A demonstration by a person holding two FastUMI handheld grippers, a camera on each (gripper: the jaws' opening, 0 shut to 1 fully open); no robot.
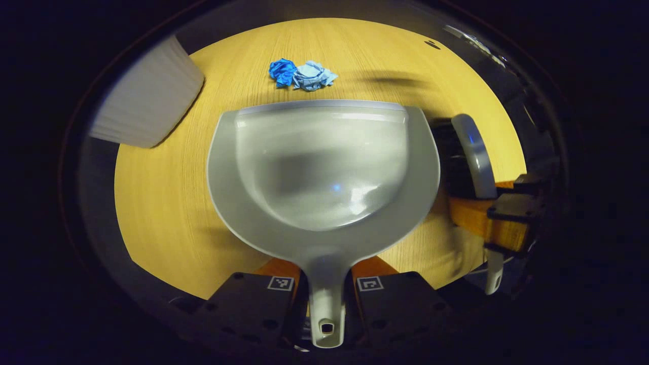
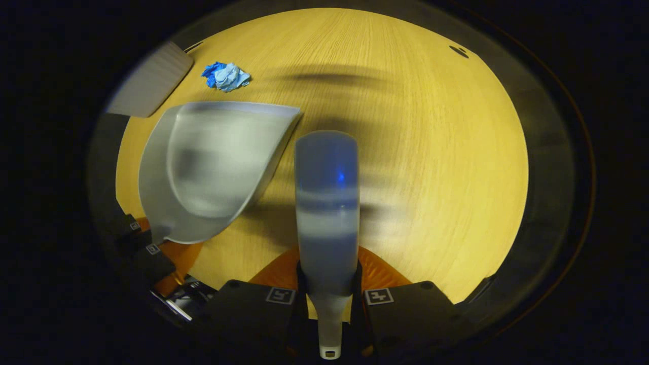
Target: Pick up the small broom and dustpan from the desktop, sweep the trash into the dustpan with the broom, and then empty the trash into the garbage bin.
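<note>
The grey dustpan [image 1: 324,167] lies open-mouth away from me on the wooden desktop [image 1: 167,203]. My left gripper [image 1: 327,278] is shut on its handle. Just beyond the pan's front lip sit two crumpled blue paper balls [image 1: 302,75], touching each other. In the right gripper view, my right gripper [image 2: 328,284] is shut on the handle of the small broom [image 2: 327,197], whose blurred grey head points forward over the table. The dustpan [image 2: 213,162] is to the broom's left there, with the blue trash [image 2: 226,76] farther off. The broom [image 1: 471,152] stands right of the pan in the left gripper view.
A white ribbed object [image 1: 147,96] stands at the table's far left edge, close to the trash; it appears again as [image 2: 152,81]. A small dark mark [image 2: 459,50] lies far right on the desktop. Bare wood stretches right of the broom.
</note>
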